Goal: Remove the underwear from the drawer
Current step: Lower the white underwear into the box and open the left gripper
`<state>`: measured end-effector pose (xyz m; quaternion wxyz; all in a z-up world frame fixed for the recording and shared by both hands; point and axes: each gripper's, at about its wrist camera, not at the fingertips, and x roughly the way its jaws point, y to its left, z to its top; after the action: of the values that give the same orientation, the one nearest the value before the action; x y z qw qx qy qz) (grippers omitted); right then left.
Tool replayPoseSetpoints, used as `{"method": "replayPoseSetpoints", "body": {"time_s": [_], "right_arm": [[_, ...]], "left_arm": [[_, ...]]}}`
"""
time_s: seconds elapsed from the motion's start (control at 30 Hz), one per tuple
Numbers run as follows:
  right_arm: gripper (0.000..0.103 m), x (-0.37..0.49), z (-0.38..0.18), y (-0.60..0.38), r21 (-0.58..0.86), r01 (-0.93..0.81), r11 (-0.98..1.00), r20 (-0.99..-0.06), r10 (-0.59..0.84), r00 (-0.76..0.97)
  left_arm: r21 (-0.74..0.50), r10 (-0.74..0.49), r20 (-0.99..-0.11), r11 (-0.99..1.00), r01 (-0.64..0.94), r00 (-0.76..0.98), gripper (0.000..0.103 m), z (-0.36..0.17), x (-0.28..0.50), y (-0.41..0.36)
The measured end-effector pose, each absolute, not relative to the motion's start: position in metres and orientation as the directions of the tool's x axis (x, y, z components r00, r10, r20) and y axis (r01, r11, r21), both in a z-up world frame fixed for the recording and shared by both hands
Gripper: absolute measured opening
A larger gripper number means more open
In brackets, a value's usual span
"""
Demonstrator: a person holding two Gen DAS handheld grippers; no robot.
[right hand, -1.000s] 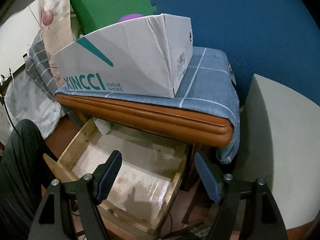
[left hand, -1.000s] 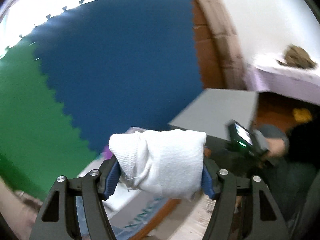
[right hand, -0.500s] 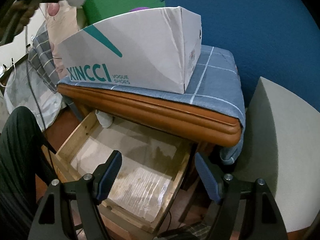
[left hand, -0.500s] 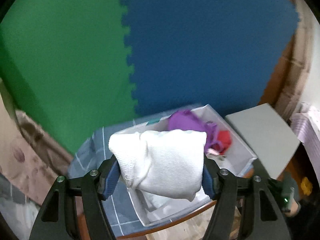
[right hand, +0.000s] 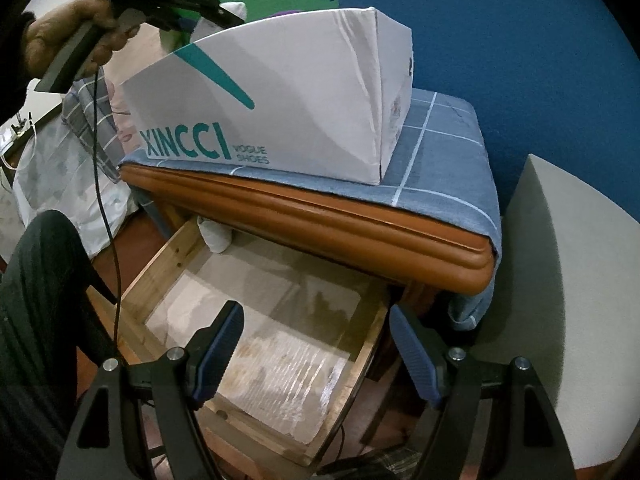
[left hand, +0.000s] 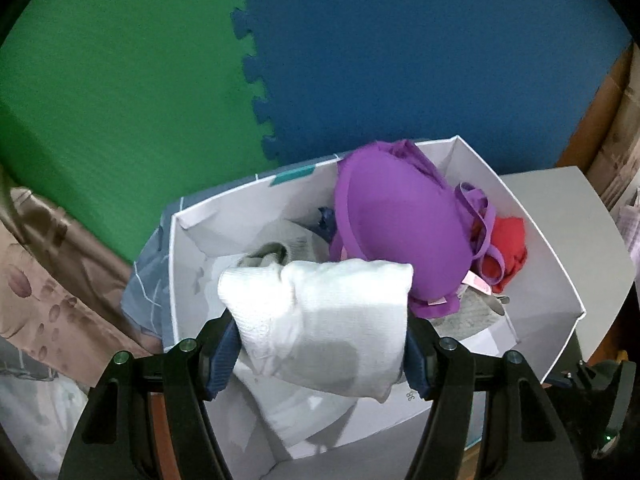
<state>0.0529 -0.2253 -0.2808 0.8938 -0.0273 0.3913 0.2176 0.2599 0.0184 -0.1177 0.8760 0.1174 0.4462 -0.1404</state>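
Note:
My left gripper (left hand: 320,354) is shut on a folded white underwear bundle (left hand: 320,320) and holds it over the open white shoe box (left hand: 560,276). Inside the box lie a purple bra (left hand: 400,232), a red garment (left hand: 506,248) and grey and white pieces. From the right wrist view, the left gripper (right hand: 224,14) hangs above the box's (right hand: 288,92) left end with the white bundle (right hand: 236,8) just showing. My right gripper (right hand: 316,348) is open, hovering over the pulled-out wooden drawer (right hand: 168,256). One white rolled piece (right hand: 216,234) sits in the drawer's back left corner.
The box stands on a blue checked cloth (right hand: 440,152) covering the wooden cabinet top (right hand: 320,220). A grey panel (right hand: 560,280) stands at the right. Green (left hand: 120,80) and blue foam mats (left hand: 440,60) line the wall. Bedding (right hand: 52,168) and a person's dark-trousered leg (right hand: 36,300) lie left.
The left gripper swung with the white bundle from facing the wall to over the shoe box, and tipped downward. The right gripper stayed over the drawer.

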Motion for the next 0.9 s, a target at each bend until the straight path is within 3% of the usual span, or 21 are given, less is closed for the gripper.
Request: {"method": "replayPoseSetpoints", "body": {"time_s": [0.4,0.63,0.9], "right_arm": [[0.077,0.052,-0.280,-0.223,0.111,-0.419,0.901,-0.713,0.366,0.599],[0.077,0.051,-0.281,-0.223,0.107,-0.420,0.901,-0.714,0.363,0.598],[0.077,0.050,-0.282,-0.219,0.089,-0.429,0.899,-0.724,0.354,0.592]], "left_arm": [[0.126,-0.091,-0.836,0.929,0.349,0.542,0.064,-0.135,0.265,0.014],[0.194,-0.073,-0.857,0.871,0.451,0.510,0.064,-0.147,0.251,-0.004],[0.221,-0.047,-0.864,0.859,0.461,0.502,0.065,-0.159,0.253,-0.014]]}}
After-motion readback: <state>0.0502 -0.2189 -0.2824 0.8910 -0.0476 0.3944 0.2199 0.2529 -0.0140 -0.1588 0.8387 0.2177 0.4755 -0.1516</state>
